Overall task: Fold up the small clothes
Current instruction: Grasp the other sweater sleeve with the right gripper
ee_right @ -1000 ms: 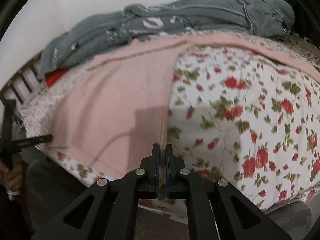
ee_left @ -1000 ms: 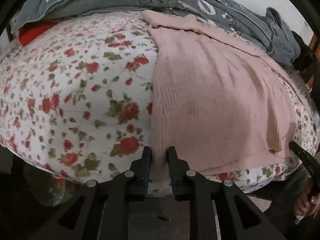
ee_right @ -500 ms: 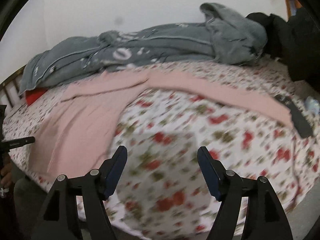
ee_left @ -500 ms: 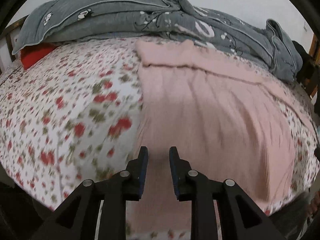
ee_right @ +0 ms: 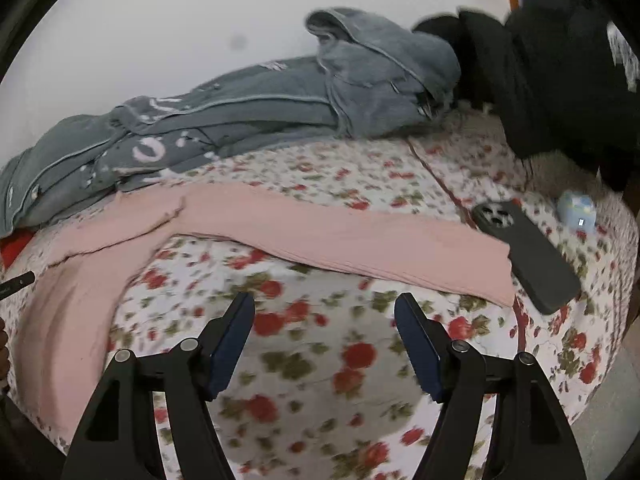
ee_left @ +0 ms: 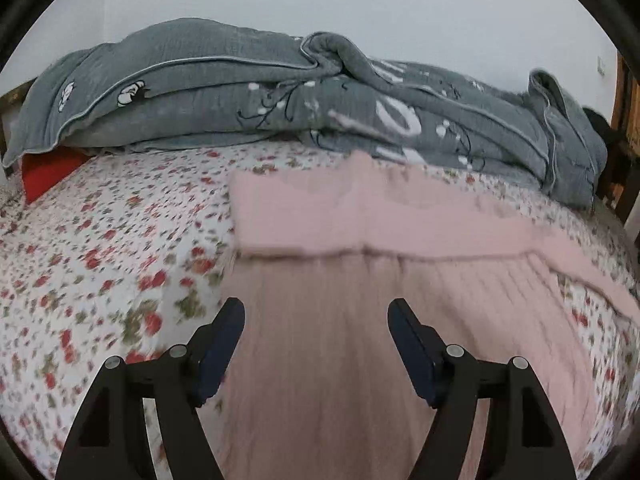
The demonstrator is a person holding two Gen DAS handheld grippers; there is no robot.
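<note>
A pink knit sweater (ee_left: 344, 320) lies flat on the floral bedsheet (ee_left: 100, 264). One sleeve is folded across its top. In the right wrist view the sweater (ee_right: 72, 304) lies at the left and its other sleeve (ee_right: 360, 240) stretches out to the right. My left gripper (ee_left: 316, 320) is open and empty above the sweater's body. My right gripper (ee_right: 324, 316) is open and empty above bare sheet, just in front of the stretched sleeve.
A grey quilt (ee_left: 280, 96) is heaped along the back of the bed, also in the right wrist view (ee_right: 240, 108). A black phone (ee_right: 524, 252) lies at the sleeve's cuff, with a small light-blue object (ee_right: 576, 212) beyond. Dark clothing (ee_right: 560, 72) lies at the far right. A red item (ee_left: 48, 168) lies at the back left.
Both grippers were shut on the sweater's hem corners. They let go, opened wide and moved up the bed toward the sleeves.
</note>
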